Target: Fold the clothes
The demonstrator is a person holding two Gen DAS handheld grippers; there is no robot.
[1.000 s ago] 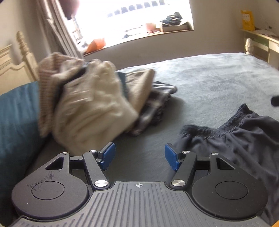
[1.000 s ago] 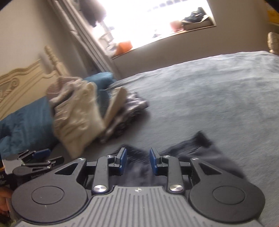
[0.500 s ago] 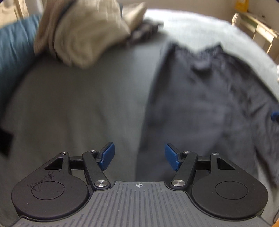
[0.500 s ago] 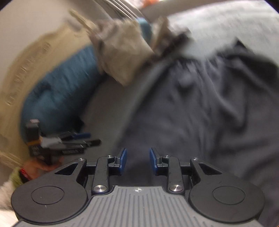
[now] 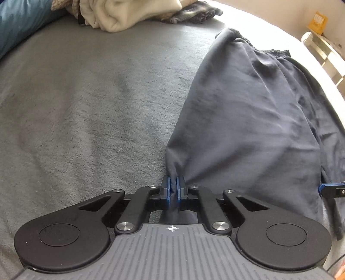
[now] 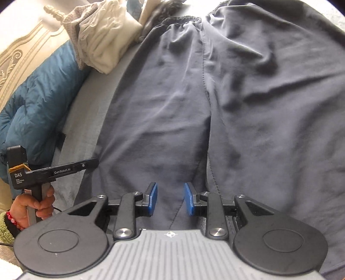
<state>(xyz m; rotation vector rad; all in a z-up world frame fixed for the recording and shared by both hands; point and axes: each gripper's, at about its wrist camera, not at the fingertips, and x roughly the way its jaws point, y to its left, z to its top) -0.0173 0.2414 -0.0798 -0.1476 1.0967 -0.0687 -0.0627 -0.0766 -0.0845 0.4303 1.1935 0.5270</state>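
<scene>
- Dark navy shorts (image 5: 248, 120) spread on grey fleece bedcover (image 5: 86, 112), filling right half of left wrist view and most of right wrist view; gathered waistband toward top of both frames.
- Left gripper (image 5: 173, 189) just closed onto near hem corner of shorts: blue pads squeezed together, fabric bunched between them and pulled into a small pleat.
- Right gripper (image 6: 170, 199) partly open above shorts, near centre seam at lower middle of frame; blue pads apart, cloth lying under the gap, not pinched.
- Left edge of shorts running diagonally from lower centre to upper right in left wrist view; bare bedcover wide open to left of that edge.
- Pile of cream and beige clothes (image 5: 129, 13) at top of left wrist view, well apart from shorts' near hem; closer to waistband in right wrist view.
- Teal quilt (image 6: 43, 97) along left side, against carved headboard (image 6: 25, 51).
- Left hand (image 6: 32, 204) gripping handle at lower left of right wrist view, red bead bracelet at wrist.
- Right gripper's tip visible at right edge of left wrist view, at far hem.
</scene>
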